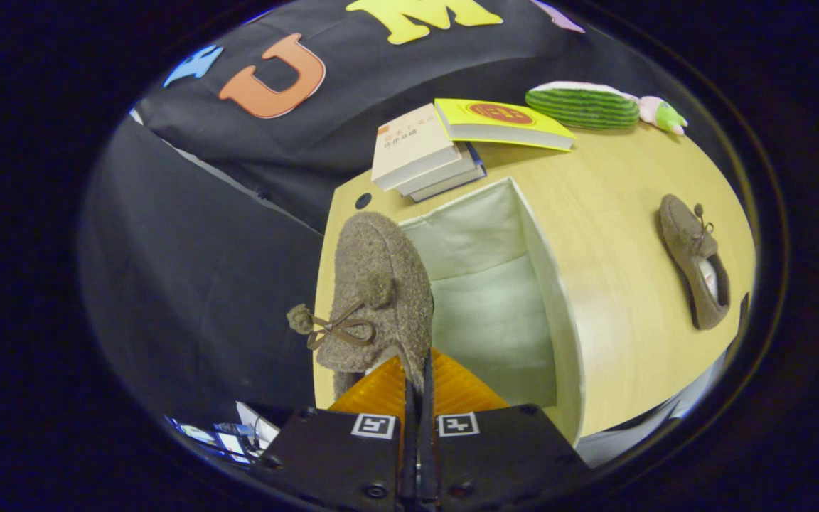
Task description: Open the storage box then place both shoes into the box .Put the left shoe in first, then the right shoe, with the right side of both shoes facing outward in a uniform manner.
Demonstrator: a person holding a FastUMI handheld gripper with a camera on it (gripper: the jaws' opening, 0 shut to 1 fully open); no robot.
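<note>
My gripper [416,377] is shut on the heel rim of a brown fuzzy shoe [377,284] with a bow. The shoe hangs from the fingers with its toe pointing away, over the left wall of the open white storage box [548,284]. The box's pale inside shows just ahead of the fingers, with nothing in it that I can see. A second brown shoe [694,259] lies on the wooden table [623,213], well to the right of the box.
Beyond the box sits a stack of books [416,149] with a yellow book [502,122] leaning on it. A green striped plush toy [594,105] lies at the table's far edge. The table's left edge runs beside the held shoe.
</note>
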